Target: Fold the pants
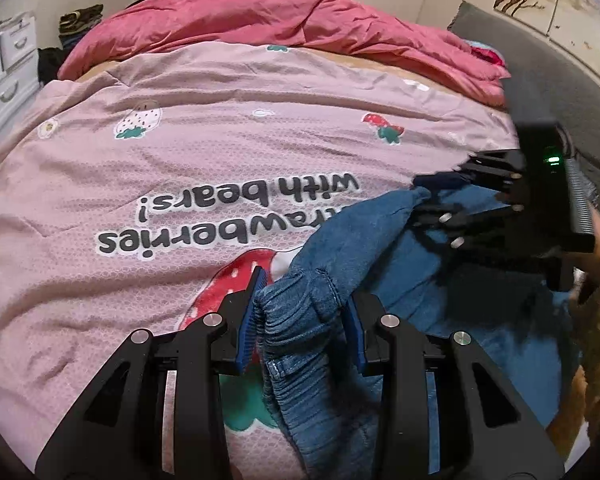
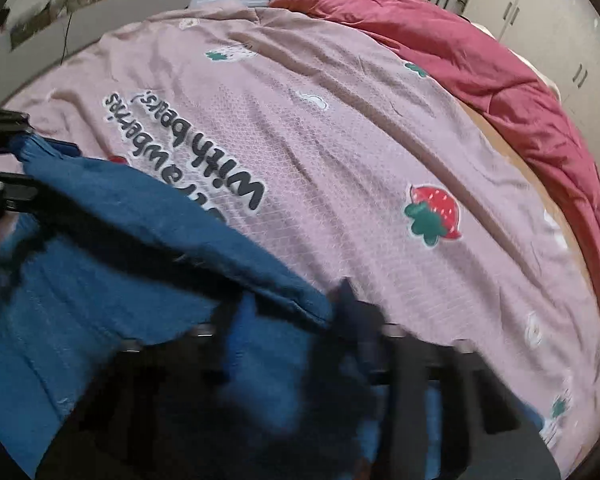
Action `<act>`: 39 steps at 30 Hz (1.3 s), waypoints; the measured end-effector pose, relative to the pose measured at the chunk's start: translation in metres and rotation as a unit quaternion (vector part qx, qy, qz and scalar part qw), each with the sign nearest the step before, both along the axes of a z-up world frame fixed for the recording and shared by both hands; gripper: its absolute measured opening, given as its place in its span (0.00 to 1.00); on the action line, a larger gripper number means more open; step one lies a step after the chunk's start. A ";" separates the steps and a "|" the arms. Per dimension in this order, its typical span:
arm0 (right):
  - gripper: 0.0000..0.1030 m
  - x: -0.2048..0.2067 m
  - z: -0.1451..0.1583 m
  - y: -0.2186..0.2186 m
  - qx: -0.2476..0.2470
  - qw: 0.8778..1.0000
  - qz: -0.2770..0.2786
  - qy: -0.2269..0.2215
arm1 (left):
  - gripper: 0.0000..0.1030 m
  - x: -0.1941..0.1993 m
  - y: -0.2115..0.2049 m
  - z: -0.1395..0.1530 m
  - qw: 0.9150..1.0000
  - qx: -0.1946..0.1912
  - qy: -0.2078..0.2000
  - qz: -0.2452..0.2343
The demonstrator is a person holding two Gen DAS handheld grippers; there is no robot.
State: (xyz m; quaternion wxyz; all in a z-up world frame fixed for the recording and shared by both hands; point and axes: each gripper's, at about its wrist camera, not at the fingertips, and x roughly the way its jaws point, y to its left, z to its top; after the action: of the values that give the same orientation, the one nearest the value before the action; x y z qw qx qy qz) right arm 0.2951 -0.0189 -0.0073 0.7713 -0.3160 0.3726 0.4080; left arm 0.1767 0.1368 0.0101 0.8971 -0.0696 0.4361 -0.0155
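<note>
Pink strawberry-print blanket (image 1: pixel 220 152) on the bed; red duvet (image 1: pixel 260 16) behind (rumpled); white drawers (image 1: pixel 8 72).

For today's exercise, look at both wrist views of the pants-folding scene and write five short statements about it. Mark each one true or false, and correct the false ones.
1. The left tongs grip a ribbed part of the blue pants. True.
2. The pants are black. False: they are blue denim.
3. The pink blanket under the pants carries strawberry prints and lettering. True.
4. The red quilt lies on top of the pants. False: it is bunched at the far side of the bed, apart from them.
5. The right tongs are sharp and plainly wide open in the right wrist view. False: they are blurred there, with blue cloth across them.
</note>
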 end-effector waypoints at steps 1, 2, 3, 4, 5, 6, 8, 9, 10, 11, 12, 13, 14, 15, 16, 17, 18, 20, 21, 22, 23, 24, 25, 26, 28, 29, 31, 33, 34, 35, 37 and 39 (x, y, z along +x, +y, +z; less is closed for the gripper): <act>0.13 -0.004 0.003 -0.004 0.003 1.000 -0.004 -0.006 | 0.27 0.001 0.000 0.000 1.000 0.006 -0.001 0.003; 0.09 -0.007 0.005 -0.006 0.006 1.000 -0.006 -0.010 | 0.27 0.001 0.000 -0.001 1.000 0.011 -0.002 0.004; 0.09 -0.011 0.011 -0.013 0.021 1.000 -0.012 -0.008 | 0.27 0.001 -0.001 -0.001 1.000 0.017 -0.004 0.006; 0.08 -0.013 0.015 -0.018 0.031 0.999 -0.016 -0.007 | 0.27 0.001 -0.002 -0.001 1.000 0.021 -0.005 0.007; 0.07 -0.017 0.020 -0.025 0.045 0.999 -0.022 -0.006 | 0.27 0.001 -0.003 -0.001 1.000 0.023 -0.007 0.007; 0.07 -0.020 0.024 -0.029 0.053 0.998 -0.026 -0.006 | 0.27 0.000 -0.004 0.000 1.000 0.025 -0.009 0.006; 0.07 -0.029 0.033 -0.040 0.068 0.997 -0.035 -0.006 | 0.27 -0.004 -0.009 0.005 0.999 0.032 -0.018 0.001; 0.07 -0.036 0.038 -0.046 0.076 0.996 -0.039 -0.010 | 0.27 -0.008 -0.012 0.009 0.999 0.036 -0.027 -0.003; 0.07 -0.043 0.042 -0.052 0.084 0.996 -0.042 -0.013 | 0.27 -0.012 -0.014 0.012 0.999 0.037 -0.032 -0.005; 0.07 -0.047 0.046 -0.055 0.090 0.995 -0.044 -0.012 | 0.27 -0.015 -0.015 0.014 0.999 0.037 -0.038 -0.007; 0.07 -0.054 0.051 -0.062 0.102 0.994 -0.047 -0.012 | 0.27 -0.019 -0.016 0.016 0.998 0.038 -0.044 -0.009; 0.07 -0.058 0.054 -0.066 0.109 0.993 -0.049 -0.011 | 0.27 -0.025 -0.018 0.019 0.998 0.038 -0.053 -0.011; 0.07 -0.063 0.057 -0.071 0.117 0.992 -0.052 -0.010 | 0.27 -0.028 -0.020 0.021 0.998 0.037 -0.057 -0.013; 0.07 -0.070 0.060 -0.077 0.124 0.991 -0.057 -0.010 | 0.27 -0.035 -0.022 0.024 0.997 0.036 -0.063 -0.018; 0.07 -0.078 0.063 -0.082 0.130 0.990 -0.059 -0.008 | 0.27 -0.041 -0.024 0.026 0.997 0.035 -0.067 -0.020; 0.07 -0.084 0.066 -0.087 0.137 0.989 -0.060 -0.009 | 0.27 -0.048 -0.025 0.028 0.997 0.030 -0.071 -0.022; 0.07 -0.095 0.068 -0.092 0.144 0.988 -0.061 -0.012 | 0.27 -0.053 -0.026 0.030 0.997 0.025 -0.076 -0.025; 0.07 -0.110 0.069 -0.100 0.154 0.986 -0.062 -0.011 | 0.27 -0.069 -0.029 0.034 0.996 0.022 -0.084 -0.032; 0.07 -0.116 0.069 -0.103 0.156 0.986 -0.062 -0.014 | 0.27 -0.073 -0.031 0.036 0.995 0.021 -0.087 -0.035; 0.07 -0.124 0.069 -0.105 0.155 0.986 -0.062 -0.018 | 0.27 -0.081 -0.034 0.037 0.995 0.021 -0.090 -0.038; 0.07 -0.131 0.068 -0.108 0.156 0.986 -0.063 -0.021 | 0.27 -0.085 -0.035 0.038 0.995 0.022 -0.092 -0.040; 0.07 -0.140 0.068 -0.111 0.161 0.985 -0.061 -0.022 | 0.27 -0.092 -0.037 0.039 0.994 0.024 -0.096 -0.042; 0.07 -0.147 0.068 -0.114 0.167 0.984 -0.060 -0.020 | 0.27 -0.099 -0.039 0.040 0.993 0.027 -0.103 -0.041; 0.07 -0.154 0.068 -0.117 0.171 0.983 -0.059 -0.018 | 0.27 -0.104 -0.041 0.040 0.993 0.030 -0.107 -0.040; 0.07 -0.168 0.068 -0.121 0.178 0.982 -0.054 -0.016 | 0.27 -0.114 -0.041 0.038 0.993 0.024 -0.110 -0.038; 0.07 -0.174 0.067 -0.122 0.180 0.982 -0.050 -0.015 | 0.27 -0.119 -0.041 0.037 0.993 0.020 -0.111 -0.037; 0.07 -0.189 0.065 -0.125 0.178 0.983 -0.044 -0.017 | 0.27 -0.128 -0.041 0.033 0.994 0.008 -0.108 -0.032; 0.07 -0.201 0.061 -0.127 0.175 0.984 -0.039 -0.018 | 0.27 -0.140 -0.041 0.029 0.994 -0.012 -0.105 -0.027; 0.07 -0.206 0.059 -0.128 0.178 0.983 -0.039 -0.015 | 0.27 -0.146 -0.041 0.027 0.994 -0.016 -0.107 -0.023; 0.07 -0.210 0.058 -0.130 0.181 0.983 -0.037 -0.011 | 0.27 -0.151 -0.042 0.025 0.994 -0.016 -0.110 -0.018; 0.07 -0.218 0.054 -0.134 0.190 0.981 -0.035 0.003 | 0.28 -0.161 -0.045 0.024 0.993 -0.011 -0.116 -0.012; 0.07 -0.226 0.050 -0.135 0.190 0.981 -0.033 0.008 | 0.28 -0.169 -0.046 0.021 0.993 -0.014 -0.121 -0.006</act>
State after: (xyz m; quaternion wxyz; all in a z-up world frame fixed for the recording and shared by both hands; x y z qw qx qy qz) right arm 0.0688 -0.1538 0.0428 0.8272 -0.1483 0.3044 0.4483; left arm 0.0074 0.0907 0.0314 0.9420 -0.0772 0.3248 -0.0353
